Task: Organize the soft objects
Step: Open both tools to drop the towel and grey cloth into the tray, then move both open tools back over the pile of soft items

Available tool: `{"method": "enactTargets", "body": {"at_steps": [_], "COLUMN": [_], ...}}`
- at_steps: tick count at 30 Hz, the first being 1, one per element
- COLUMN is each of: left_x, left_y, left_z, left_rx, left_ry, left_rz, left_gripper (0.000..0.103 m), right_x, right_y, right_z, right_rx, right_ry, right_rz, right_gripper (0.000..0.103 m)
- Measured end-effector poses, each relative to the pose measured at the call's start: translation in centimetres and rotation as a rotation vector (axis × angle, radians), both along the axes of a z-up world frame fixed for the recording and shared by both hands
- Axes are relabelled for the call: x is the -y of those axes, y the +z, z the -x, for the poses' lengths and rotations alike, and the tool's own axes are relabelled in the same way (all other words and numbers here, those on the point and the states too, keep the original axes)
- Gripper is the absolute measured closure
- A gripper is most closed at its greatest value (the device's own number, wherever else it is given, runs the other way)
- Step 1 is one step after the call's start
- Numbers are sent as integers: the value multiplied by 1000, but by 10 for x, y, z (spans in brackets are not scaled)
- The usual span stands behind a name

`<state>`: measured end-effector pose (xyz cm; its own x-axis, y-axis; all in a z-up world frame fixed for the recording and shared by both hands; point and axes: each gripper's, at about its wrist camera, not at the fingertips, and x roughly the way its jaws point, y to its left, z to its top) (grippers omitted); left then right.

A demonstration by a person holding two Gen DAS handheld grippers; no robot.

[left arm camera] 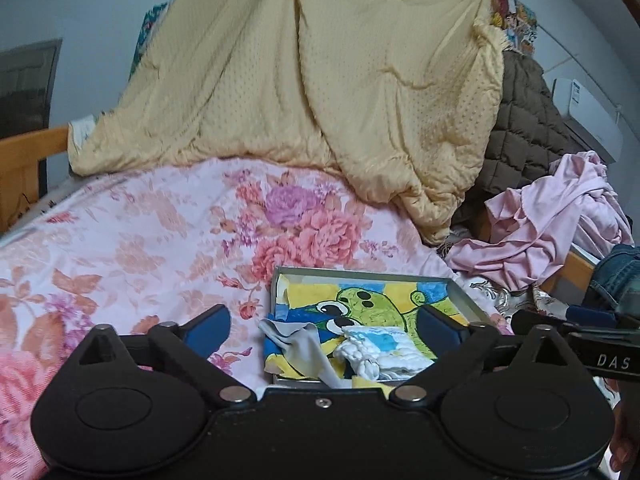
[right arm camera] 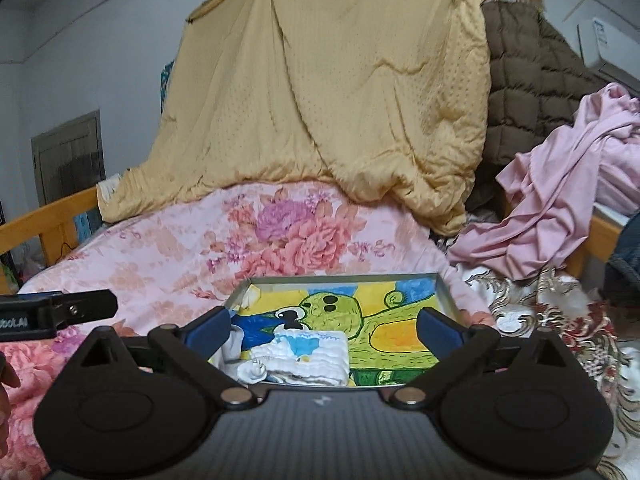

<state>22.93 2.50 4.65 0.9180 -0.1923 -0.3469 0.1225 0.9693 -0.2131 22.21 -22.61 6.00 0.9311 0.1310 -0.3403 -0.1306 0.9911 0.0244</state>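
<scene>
Presently both claws, left claw (left arm camera: pixel 324 326) and right claw (right arm camera: pixel 324 326), stand wide open and empty. The white folded cloth (right arm camera: pixel 308 354) lies low-centre in the tray (right arm camera: pixel 446 292): light, limp; pinch its folded edge.

Bedspread (left arm camera: pixel 152 232): pink, rose-floral | quilt (left arm camera: pixel 320 80), beyond jaws: pale yellow, dotted | tray (right arm camera: pixel 444 288): grey rim | towel (right arm camera: pixel 384 312) in tray: yellow-blue, green cartoon bear | folded cloth (right arm camera: pixel 308 356), between jaws: white, blue print | garment (right arm camera: pixel 560 216), right of jaws: plain pink | pads (left arm camera: pixel 208 330): blue.
</scene>
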Motion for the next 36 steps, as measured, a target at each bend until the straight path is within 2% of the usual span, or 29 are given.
{"method": "enactTargets", "body": {"at_steps": [6,15,25,36], "left_x": [2,-4,-6,-16], "left_y": [10,2,-2,-19], "left_z": [41,106,160,185], "left_rx": [30,20,30,-78], "left_ry": [-2,17,38,29], "left_rz": [-11,26,-8,-43], "left_gripper": [1,1,1,1], "right_x": [3,-1,-5,-17], "right_y": [6,1,-9,-23], "right_z": [41,89,134,160], "right_rx": [41,31,13,-45], "right_ry": [-13,-9,7,30], "right_rz": [-3,-10,-22,0], "right_gripper": [1,0,0,0]}}
